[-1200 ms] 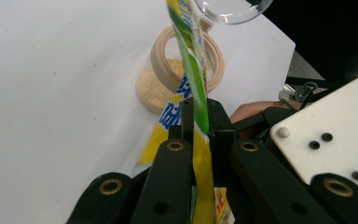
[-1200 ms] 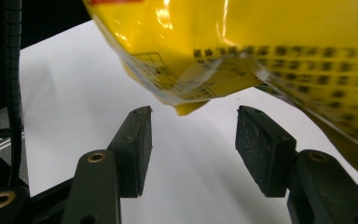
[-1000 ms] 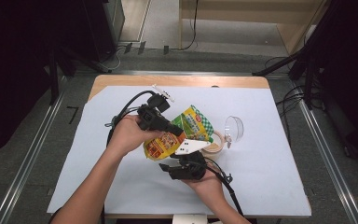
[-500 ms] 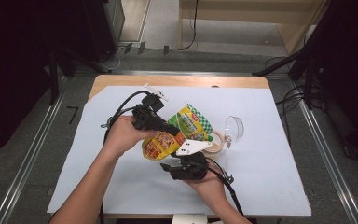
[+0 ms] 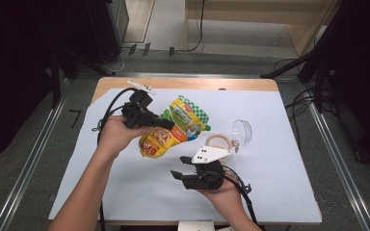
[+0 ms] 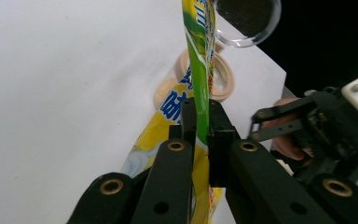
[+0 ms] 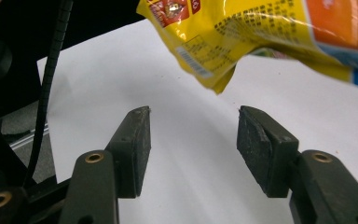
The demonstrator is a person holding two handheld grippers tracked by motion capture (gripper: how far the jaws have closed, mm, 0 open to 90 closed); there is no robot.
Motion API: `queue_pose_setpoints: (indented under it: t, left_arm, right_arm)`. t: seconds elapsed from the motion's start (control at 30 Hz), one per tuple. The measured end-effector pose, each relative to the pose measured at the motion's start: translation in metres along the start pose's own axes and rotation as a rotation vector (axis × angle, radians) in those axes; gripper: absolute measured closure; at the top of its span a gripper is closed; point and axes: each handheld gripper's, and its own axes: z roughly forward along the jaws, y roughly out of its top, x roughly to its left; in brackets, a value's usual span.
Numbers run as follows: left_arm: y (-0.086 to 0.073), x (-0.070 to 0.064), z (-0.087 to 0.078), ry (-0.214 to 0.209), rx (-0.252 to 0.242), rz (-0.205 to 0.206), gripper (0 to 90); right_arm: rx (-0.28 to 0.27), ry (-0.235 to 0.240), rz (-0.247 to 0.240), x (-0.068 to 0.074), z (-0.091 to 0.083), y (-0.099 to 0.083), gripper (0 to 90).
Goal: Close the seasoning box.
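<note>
Pouch point(image 5: 173, 127) hangs above the table point(image 5: 279, 159), pinched on its edge by our left gripper point(image 6: 200, 119); right gripper point(image 7: 193, 133) sits spread just below its bottom corner. Looks light, soft, crinkly, prob slippery film, so we'd grab the flat seam, not the belly.

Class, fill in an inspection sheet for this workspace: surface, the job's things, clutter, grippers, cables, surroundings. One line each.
Surface: white sheet over a wooden table.
Job's things: yellow-green snack pouch, lifted off the sheet.
Clutter: round container with its clear lid open, beside the pouch; white clip at the far edge.
Grippers: left hand-held gripper clamped on the pouch's edge; right hand-held gripper open beneath the pouch's corner.
Cables: black cable looping from the left hand-held gripper.
Surroundings: grey floor, floor rails.
</note>
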Motion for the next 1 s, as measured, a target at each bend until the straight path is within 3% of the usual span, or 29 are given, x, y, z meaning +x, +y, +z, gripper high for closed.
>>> queue_pose_setpoints:
  t: [0.23,0.37,0.57,0.73,1.0]
  left_arm:
    - [-0.006,0.018,0.005,0.040,-0.020,-0.013,89.8]
    - [-0.010,0.030,0.014,0.040,-0.043,-0.019,89.9]
    - [-0.018,0.043,0.026,0.075,-0.047,-0.015,89.8]
    - [-0.025,0.051,0.026,0.056,-0.081,-0.028,89.9]
    - [-0.034,0.050,0.018,0.050,-0.084,-0.024,89.5]
  right_arm:
    - [0.006,-0.005,0.017,-0.004,-0.004,-0.005,45.6]
    - [0.007,-0.010,0.028,-0.007,-0.004,-0.006,45.5]
    - [0.003,-0.021,0.030,-0.011,-0.005,-0.006,45.5]
    - [0.002,-0.024,0.033,-0.012,-0.005,-0.006,45.5]
    - [-0.013,-0.031,0.033,-0.013,-0.012,-0.004,46.0]
